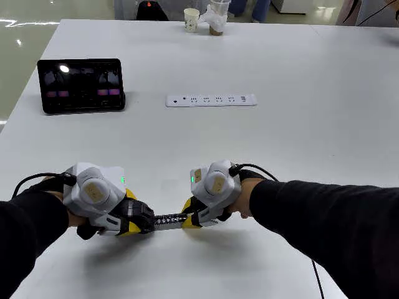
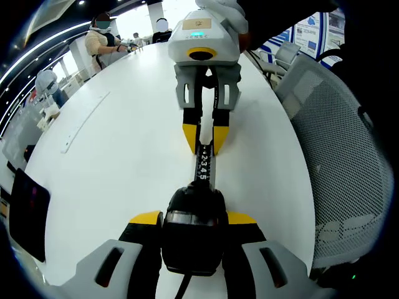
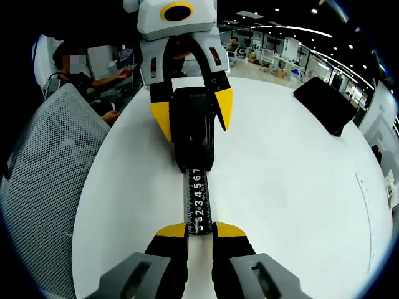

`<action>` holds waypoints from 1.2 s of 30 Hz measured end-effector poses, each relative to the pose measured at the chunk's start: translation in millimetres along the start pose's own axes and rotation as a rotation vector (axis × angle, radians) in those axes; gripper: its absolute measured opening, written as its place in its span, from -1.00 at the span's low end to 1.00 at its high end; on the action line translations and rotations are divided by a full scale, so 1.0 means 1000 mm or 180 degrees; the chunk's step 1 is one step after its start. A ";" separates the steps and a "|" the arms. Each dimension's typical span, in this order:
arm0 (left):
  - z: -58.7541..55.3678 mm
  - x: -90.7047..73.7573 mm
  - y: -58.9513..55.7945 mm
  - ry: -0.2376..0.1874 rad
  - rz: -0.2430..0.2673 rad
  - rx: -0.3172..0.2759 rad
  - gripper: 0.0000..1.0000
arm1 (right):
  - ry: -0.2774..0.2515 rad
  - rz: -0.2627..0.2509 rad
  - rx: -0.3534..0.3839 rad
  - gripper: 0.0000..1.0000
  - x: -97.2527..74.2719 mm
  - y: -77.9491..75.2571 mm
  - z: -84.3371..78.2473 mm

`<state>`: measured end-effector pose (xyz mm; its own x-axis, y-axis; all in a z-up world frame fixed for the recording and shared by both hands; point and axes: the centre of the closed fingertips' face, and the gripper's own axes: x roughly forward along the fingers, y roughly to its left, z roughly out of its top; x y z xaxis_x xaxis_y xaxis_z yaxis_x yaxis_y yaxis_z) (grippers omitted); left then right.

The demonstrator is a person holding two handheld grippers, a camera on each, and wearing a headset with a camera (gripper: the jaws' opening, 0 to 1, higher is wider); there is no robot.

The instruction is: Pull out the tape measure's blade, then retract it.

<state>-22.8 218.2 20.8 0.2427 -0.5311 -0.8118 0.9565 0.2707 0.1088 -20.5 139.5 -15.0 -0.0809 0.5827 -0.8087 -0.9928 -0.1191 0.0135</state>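
Open office: mesh chair (image 2: pixel 349 162), long white table (image 1: pixel 299 156).

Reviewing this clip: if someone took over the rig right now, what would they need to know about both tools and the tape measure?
Left tool: shut on the tape measure case, near the front of the white table.
Right tool: shut on the free end of the blade, which runs straight between the two tools.
Done: blade partly out, a short numbered stretch showing.
Left: pull further if wanted, then let the blade retract into the case.
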 end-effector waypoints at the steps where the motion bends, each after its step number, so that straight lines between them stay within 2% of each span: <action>1: 0.000 0.000 0.000 -0.0001 0.0001 0.0003 -0.38 | 0.0000 0.0000 0.0007 -0.78 0.000 0.000 -0.001; 36: 0.000 0.001 0.000 -0.0016 0.0015 -0.0016 -0.38 | 0.0027 -0.0016 0.0056 -0.78 -0.013 0.000 -0.019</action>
<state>-22.6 218.0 20.3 0.2481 -0.5337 -0.8085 0.9545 0.2774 0.1098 -17.5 116.9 -15.1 -0.0751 0.5764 -0.8137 -0.9946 -0.1020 0.0195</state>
